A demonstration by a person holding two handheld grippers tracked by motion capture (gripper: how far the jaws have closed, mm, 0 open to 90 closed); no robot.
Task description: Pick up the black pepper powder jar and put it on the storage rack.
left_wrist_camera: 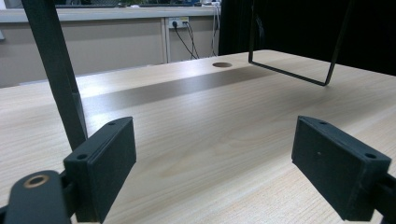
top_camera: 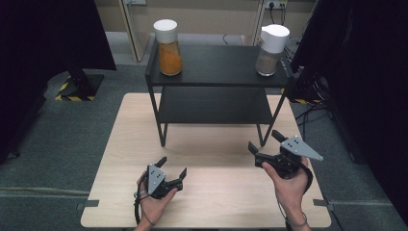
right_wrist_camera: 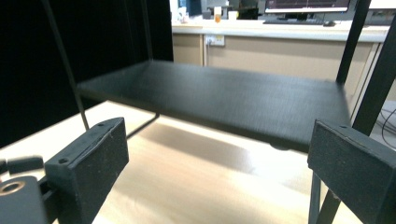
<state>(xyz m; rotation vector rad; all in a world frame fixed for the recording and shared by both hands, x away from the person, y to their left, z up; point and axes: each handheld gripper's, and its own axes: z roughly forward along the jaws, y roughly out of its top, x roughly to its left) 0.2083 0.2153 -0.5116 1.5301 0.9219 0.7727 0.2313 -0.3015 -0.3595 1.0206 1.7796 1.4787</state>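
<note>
A black two-tier shelf stands at the far half of the light wooden table. On its top tier a jar of orange powder with a white lid sits at the left, and a jar of brown powder with a white lid at the right. My left gripper is held open low over the table's near left, nothing between its jaws. My right gripper is open near the shelf's right front leg. The left gripper view has the open left gripper over bare wood; the right gripper view has the open right gripper facing the lower tier.
Black curtains hang at both sides. A yellow-and-black striped stand base sits on the floor at the left. Cables lie on the floor at the right. A round cable hole is in the tabletop beyond the shelf.
</note>
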